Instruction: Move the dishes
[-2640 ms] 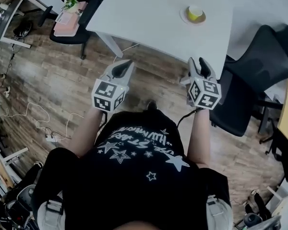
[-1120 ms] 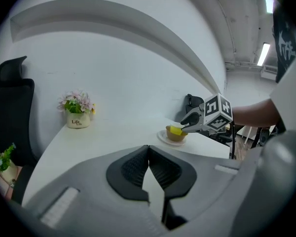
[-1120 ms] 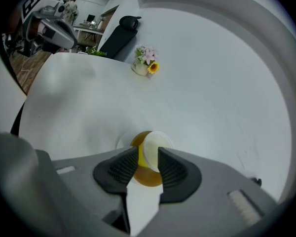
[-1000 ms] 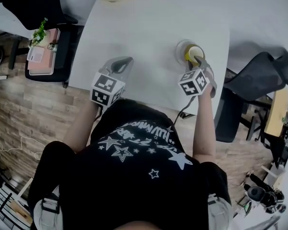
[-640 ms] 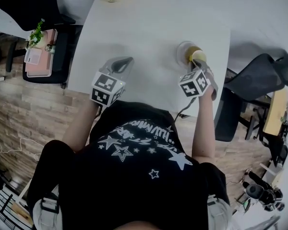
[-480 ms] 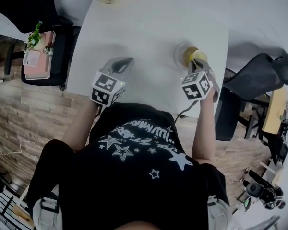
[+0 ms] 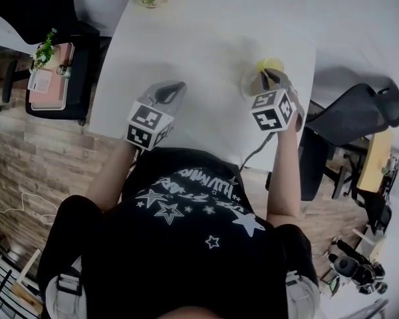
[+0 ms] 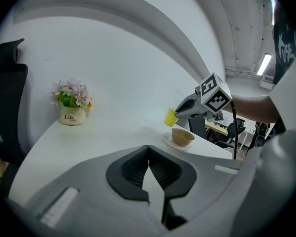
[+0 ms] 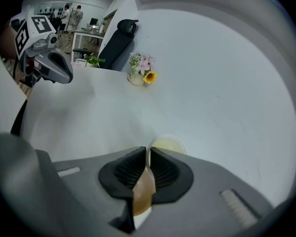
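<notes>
My right tool (image 9: 148,154) was clamped on the wall of the yellow cup (image 8: 170,117). In the right gripper view the rim ran up between the two ridged pads, and the cup's pale inside showed just past the tips. From the left gripper view I could see that cup hanging in the air, clear of the tabletop (image 7: 199,38), near and higher than a tan bowl (image 8: 183,136). The bowl sat on a white saucer (image 8: 169,141) close to the tabletop's right edge.

My left tool (image 8: 148,148) had its tips pressed together with nothing between them. It was over the near part of the tabletop, well apart from the dishes. I could not tell whether it touched the surface.

At the far side of the tabletop stood a small white pot of pink flowers (image 8: 72,116), well apart from both tools. A black office chair (image 7: 349,115) stood just off the tabletop's right side, beyond my right arm.
</notes>
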